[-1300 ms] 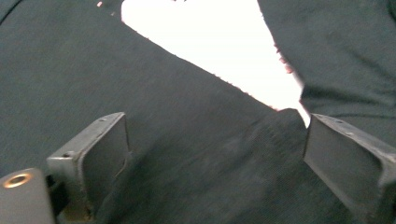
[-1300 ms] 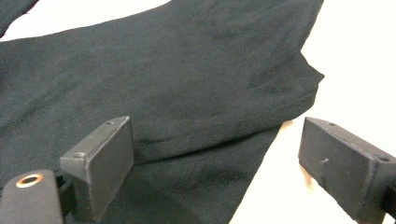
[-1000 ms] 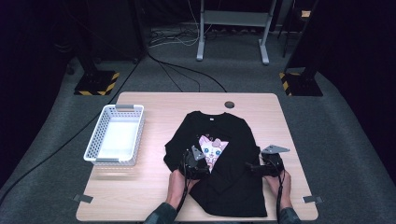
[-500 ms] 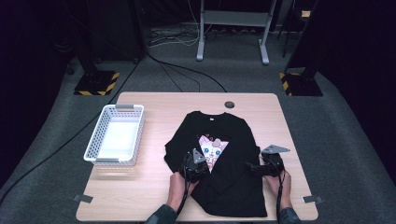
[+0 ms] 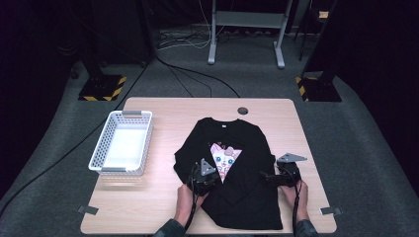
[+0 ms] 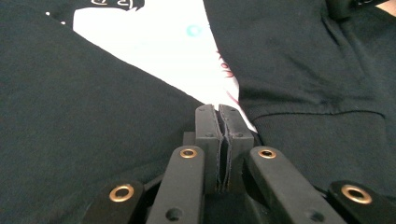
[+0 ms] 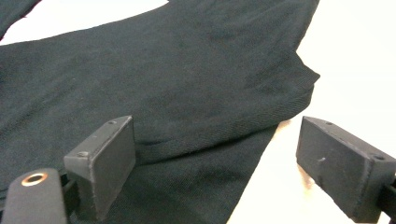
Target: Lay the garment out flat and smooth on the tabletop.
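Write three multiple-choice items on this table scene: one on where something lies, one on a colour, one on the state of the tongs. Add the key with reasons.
1. Where does the white basket stand relative to the black shirt?
A. On top of it
B. To its left on the table
C. To its right, by the table's edge

2. What colour is the triangle of print showing between the folded sleeves?
A. Mostly white and pink
B. Solid green
C. Solid yellow

3. How do the left tongs stand?
A. Wide open above the basket
B. Shut, jaws pressed together over the shirt
C. Shut on the basket's rim

Key: 1 B, the high view shows the basket left of the shirt. 2 A, the print is pale with pink marks. 3 B, the left gripper view shows the two pads meeting, having just closed, seemingly pinching fabric.
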Action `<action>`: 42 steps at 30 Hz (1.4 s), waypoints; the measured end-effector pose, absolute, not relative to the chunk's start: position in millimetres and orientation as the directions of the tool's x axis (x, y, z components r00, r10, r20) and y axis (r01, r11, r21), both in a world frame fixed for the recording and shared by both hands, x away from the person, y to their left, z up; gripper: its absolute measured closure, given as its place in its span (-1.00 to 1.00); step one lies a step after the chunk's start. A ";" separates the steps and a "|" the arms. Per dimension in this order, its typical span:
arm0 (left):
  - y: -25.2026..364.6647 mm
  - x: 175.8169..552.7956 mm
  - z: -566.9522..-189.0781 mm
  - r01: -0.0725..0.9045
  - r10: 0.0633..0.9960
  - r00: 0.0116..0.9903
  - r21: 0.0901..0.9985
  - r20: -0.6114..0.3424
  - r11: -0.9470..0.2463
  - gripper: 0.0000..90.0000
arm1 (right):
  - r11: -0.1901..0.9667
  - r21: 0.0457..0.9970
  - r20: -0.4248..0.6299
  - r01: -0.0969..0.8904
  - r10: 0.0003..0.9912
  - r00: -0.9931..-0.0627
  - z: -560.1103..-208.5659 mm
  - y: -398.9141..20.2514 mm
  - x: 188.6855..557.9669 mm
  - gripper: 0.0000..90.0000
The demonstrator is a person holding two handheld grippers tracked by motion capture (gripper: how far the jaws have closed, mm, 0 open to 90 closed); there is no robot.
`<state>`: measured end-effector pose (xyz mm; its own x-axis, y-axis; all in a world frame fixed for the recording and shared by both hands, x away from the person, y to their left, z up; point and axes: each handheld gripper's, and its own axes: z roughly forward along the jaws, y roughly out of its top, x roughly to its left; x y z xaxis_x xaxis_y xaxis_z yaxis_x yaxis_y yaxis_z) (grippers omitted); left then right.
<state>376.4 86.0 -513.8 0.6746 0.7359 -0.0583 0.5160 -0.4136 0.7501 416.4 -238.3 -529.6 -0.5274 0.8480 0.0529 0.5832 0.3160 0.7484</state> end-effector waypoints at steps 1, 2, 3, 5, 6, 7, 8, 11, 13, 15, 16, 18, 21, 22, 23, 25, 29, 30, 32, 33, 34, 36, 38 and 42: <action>87.0 375.4 -512.7 0.514 0.735 0.675 0.751 -0.057 -0.414 0.94 | 0.316 0.748 0.053 0.583 0.848 -0.527 -529.6 -238.3 416.4 -0.75; 88.0 374.5 -511.6 0.512 0.735 0.676 0.755 -0.058 -0.410 0.94 | 0.316 0.749 0.053 0.583 0.848 -0.527 -529.6 -238.4 416.4 -0.75; 89.0 373.8 -510.4 0.509 0.734 0.676 0.757 -0.059 -0.408 0.94 | 0.316 0.749 0.053 0.583 0.848 -0.527 -529.6 -238.3 416.4 -0.75; 90.7 372.8 -508.5 0.505 0.733 0.677 0.762 -0.058 -0.406 0.94 | 0.316 0.748 0.053 0.583 0.848 -0.527 -529.6 -238.3 416.4 -0.75; 91.5 372.4 -507.8 0.505 0.733 0.678 0.763 -0.061 -0.404 0.94 | 0.315 0.748 0.053 0.583 0.848 -0.527 -529.6 -238.3 416.4 -0.75; 92.3 371.9 -507.4 0.504 0.733 0.677 0.764 -0.061 -0.403 0.94 | 0.316 0.749 0.053 0.583 0.848 -0.527 -529.6 -238.3 416.4 -0.75; 92.9 371.4 -507.3 0.503 0.734 0.677 0.766 -0.061 -0.400 0.94 | 0.316 0.749 0.053 0.583 0.848 -0.527 -529.6 -238.3 416.4 -0.75; 95.5 369.6 -506.9 0.503 0.733 0.678 0.765 -0.061 -0.402 0.94 | 0.315 0.749 0.053 0.583 0.848 -0.527 -529.6 -238.4 416.4 -0.75; 97.8 368.4 -506.1 0.504 0.732 0.679 0.765 -0.064 -0.401 0.94 | 0.315 0.749 0.053 0.583 0.848 -0.527 -529.6 -238.4 416.4 -0.75; 100.0 367.0 -504.9 0.504 0.734 0.676 0.769 -0.067 -0.394 0.94 | 0.315 0.749 0.053 0.583 0.849 -0.526 -529.6 -238.4 416.4 -0.75; 101.4 366.2 -504.1 0.504 0.734 0.676 0.769 -0.067 -0.394 0.94 | 0.315 0.749 0.053 0.583 0.849 -0.526 -529.6 -238.4 416.4 -0.75; 103.6 365.0 -502.8 0.504 0.736 0.674 0.772 -0.069 -0.388 0.94 | 0.315 0.749 0.053 0.583 0.849 -0.526 -529.6 -238.4 416.4 -0.75; 106.9 363.1 -502.0 0.502 0.737 0.673 0.775 -0.069 -0.385 0.94 | 0.315 0.749 0.053 0.583 0.848 -0.527 -529.6 -238.5 416.4 -0.75; 108.2 362.3 -502.0 0.501 0.736 0.674 0.774 -0.067 -0.388 0.94 | 0.315 0.749 0.053 0.583 0.849 -0.526 -529.6 -238.4 416.4 -0.75; 109.3 361.3 -502.0 0.503 0.737 0.672 0.773 -0.069 -0.387 0.94 | 0.315 0.749 0.053 0.583 0.849 -0.526 -529.6 -238.4 416.4 -0.75; 111.9 359.5 -501.8 0.502 0.737 0.673 0.773 -0.067 -0.388 0.94 | 0.315 0.749 0.053 0.583 0.849 -0.526 -529.6 -238.4 416.4 -0.75; 117.3 356.6 -501.6 0.501 0.739 0.670 0.776 -0.068 -0.384 0.94 | 0.315 0.749 0.053 0.583 0.849 -0.526 -529.6 -238.4 416.4 -0.75; 118.3 356.1 -501.7 0.503 0.741 0.668 0.776 -0.069 -0.381 0.94 | 0.315 0.749 0.052 0.583 0.849 -0.526 -529.6 -238.4 416.4 -0.75; 120.5 355.4 -502.0 0.504 0.743 0.665 0.776 -0.070 -0.378 0.94 | 0.315 0.749 0.052 0.583 0.849 -0.526 -529.6 -238.4 416.4 -0.75; 121.0 355.1 -502.3 0.506 0.745 0.663 0.777 -0.072 -0.375 0.94 | 0.316 0.749 0.052 0.583 0.849 -0.526 -529.6 -238.3 416.4 -0.75; 121.8 354.7 -502.3 0.507 0.746 0.662 0.777 -0.073 -0.373 0.94 | 0.315 0.749 0.052 0.583 0.849 -0.526 -529.6 -238.3 416.4 -0.75; 122.8 353.9 -502.2 0.506 0.746 0.663 0.777 -0.071 -0.375 0.94 | 0.316 0.749 0.052 0.583 0.849 -0.526 -529.6 -238.3 416.4 -0.75; 123.3 353.0 -501.9 0.504 0.745 0.663 0.777 -0.069 -0.377 0.94 | 0.316 0.749 0.052 0.583 0.849 -0.526 -529.6 -238.3 416.4 -0.75; 124.7 351.9 -501.5 0.503 0.745 0.664 0.776 -0.065 -0.380 0.94 | 0.316 0.748 0.051 0.583 0.849 -0.526 -529.6 -238.3 416.4 -0.75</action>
<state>351.9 124.7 -501.5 0.6636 0.7452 -0.0654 0.5031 -0.3799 0.7762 416.4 -238.3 -529.6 -0.5257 0.8491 0.0512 0.5832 0.3159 0.7484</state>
